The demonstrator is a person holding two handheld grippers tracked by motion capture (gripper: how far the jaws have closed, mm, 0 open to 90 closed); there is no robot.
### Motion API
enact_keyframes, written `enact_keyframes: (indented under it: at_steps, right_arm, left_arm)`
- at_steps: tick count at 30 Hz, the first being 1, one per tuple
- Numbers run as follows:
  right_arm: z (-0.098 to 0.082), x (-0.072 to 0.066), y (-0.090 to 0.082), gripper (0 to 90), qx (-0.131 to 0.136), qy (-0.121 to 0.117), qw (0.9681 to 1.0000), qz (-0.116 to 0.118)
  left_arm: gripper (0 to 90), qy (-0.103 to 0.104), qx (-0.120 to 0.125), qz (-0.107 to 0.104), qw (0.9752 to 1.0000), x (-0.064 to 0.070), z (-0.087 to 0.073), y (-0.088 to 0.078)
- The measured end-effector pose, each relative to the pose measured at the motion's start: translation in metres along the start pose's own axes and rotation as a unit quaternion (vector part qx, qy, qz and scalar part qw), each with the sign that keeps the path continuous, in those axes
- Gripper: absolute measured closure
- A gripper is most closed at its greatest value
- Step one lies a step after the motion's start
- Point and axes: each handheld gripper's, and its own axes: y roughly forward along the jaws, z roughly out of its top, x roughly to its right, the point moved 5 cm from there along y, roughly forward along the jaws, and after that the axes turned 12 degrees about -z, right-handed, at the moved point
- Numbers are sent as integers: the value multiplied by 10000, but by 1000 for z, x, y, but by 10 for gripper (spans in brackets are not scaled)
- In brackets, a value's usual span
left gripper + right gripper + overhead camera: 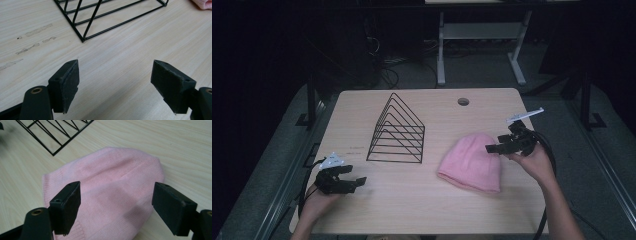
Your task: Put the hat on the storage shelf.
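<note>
A pink knit beanie (472, 162) lies flat on the wooden table (412, 205), right of centre. My right gripper (501, 144) hovers over its right edge, jaws open and holding nothing. In the right gripper view the beanie (112, 185) spreads out just beyond and between the open jaws of the right gripper (116, 207). My left gripper (353, 176) rests open near the table's front left corner. In the left gripper view the left gripper (115, 85) has bare tabletop between its jaws.
A black wire triangular file rack (398, 131) stands at the table's middle, left of the beanie; its corner (83, 38) lies ahead of the left gripper. A round cable hole (463, 102) sits near the far edge. A desk frame (482, 45) stands on the floor behind.
</note>
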Motion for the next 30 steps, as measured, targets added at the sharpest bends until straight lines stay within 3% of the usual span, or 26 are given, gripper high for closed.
enact_keyframes:
  at_steps: [4,22,30]
  right_arm:
    - [6,5,13,228,-224,36,9997,-6]
    - [16,29,48,236,-674,303,9969,-253]
    - [17,41,56,286,-574,787,9952,-1]
  left_arm:
    - [230,18,-23,45,10000,0,0,-1]
    - [230,0,44,32,10000,-2,1,-1]
    - [231,-12,65,48,10000,-2,1,-2]
